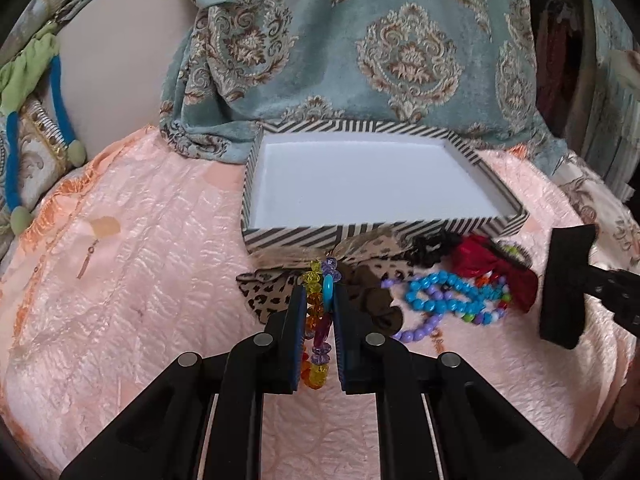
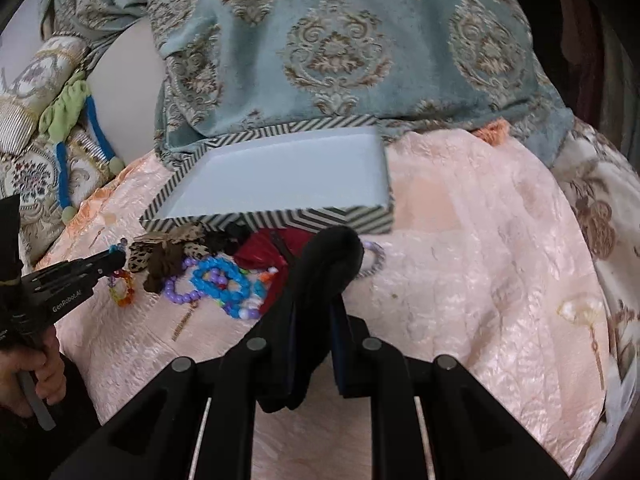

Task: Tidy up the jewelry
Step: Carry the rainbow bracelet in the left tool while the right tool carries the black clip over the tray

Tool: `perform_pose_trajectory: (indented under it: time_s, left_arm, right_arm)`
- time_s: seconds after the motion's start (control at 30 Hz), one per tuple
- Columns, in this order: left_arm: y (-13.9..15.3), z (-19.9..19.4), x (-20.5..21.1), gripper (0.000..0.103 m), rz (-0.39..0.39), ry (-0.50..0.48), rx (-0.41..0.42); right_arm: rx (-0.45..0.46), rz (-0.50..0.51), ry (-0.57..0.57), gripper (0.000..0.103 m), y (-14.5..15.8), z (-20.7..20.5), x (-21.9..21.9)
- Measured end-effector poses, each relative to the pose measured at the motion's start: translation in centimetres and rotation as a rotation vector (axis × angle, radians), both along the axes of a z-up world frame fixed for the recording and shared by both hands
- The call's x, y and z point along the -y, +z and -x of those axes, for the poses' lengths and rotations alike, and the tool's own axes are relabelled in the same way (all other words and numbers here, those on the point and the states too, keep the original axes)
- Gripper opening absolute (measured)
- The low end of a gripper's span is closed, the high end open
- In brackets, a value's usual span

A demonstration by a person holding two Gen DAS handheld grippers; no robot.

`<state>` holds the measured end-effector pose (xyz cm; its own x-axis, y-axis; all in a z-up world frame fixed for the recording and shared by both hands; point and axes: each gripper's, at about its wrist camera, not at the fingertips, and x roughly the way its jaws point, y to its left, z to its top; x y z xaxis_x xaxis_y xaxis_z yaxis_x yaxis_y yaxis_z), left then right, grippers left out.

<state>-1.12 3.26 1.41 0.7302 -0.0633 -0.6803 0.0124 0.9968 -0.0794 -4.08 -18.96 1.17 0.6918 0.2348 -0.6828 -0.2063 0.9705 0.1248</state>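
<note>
My left gripper (image 1: 320,296) is shut on a bracelet of yellow, orange and purple beads (image 1: 316,280), just in front of the striped box (image 1: 360,236), whose white inside is bare. In the right wrist view this bracelet (image 2: 122,288) dangles from the left gripper (image 2: 116,258) above the peach cloth. My right gripper (image 2: 317,304) is shut on a black fabric piece (image 2: 328,264), held over the right end of the jewelry pile. Blue beads (image 1: 444,292), purple beads (image 1: 420,328), a leopard bow (image 1: 264,292) and a red bow (image 1: 496,268) lie before the box (image 2: 280,220).
A peach bedspread (image 1: 140,280) covers the surface. A teal patterned blanket (image 1: 360,60) hangs behind the box. Cushions with a green and blue cord (image 1: 16,152) sit at the left. A purple-white bracelet (image 2: 374,260) lies right of the pile. A person's hand (image 2: 36,376) holds the left gripper.
</note>
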Motion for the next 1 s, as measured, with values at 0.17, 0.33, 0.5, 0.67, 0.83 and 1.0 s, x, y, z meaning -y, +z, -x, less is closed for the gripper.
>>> perform_pose_trajectory:
  time_s: [0.17,0.33,0.5,0.67,0.83,1.0]
  left_arm:
    - [1.5,0.1,-0.1,0.0,0.04,-0.02,0.028]
    - [3.0,-1.3,-0.2,0.0,0.027,-0.002,0.035]
    - [5.3,-4.6,0.0,0.0,0.032,0.014,0.056]
    - [6.0,-10.1,1.0,0.0,0.058,0.027,0.055]
    - [2.2,-15.3,1.2,0.0,0.073,0.056,-0.013]
    - [-1.4,-17.8,0.4,0.0,0.062,0.106,-0.105]
  right_arm:
    - [-0.02,-0.054,0.052,0.014,0.8,-1.5,-0.7]
    - [-0.004,-0.077,0.086,0.014,2.3,-3.4,-1.8]
    - [0.023,-0.064,0.103,0.014,3.7,-6.6,-3.0]
    - [0.041,-0.055,0.082,0.014,5.1,-11.6,-3.2]
    - [0.037,-0.062,0.045,0.014,3.7,-15.9,-2.7]
    - [-0.034,-0.03,0.037,0.014,0.7,-19.3,-2.7]
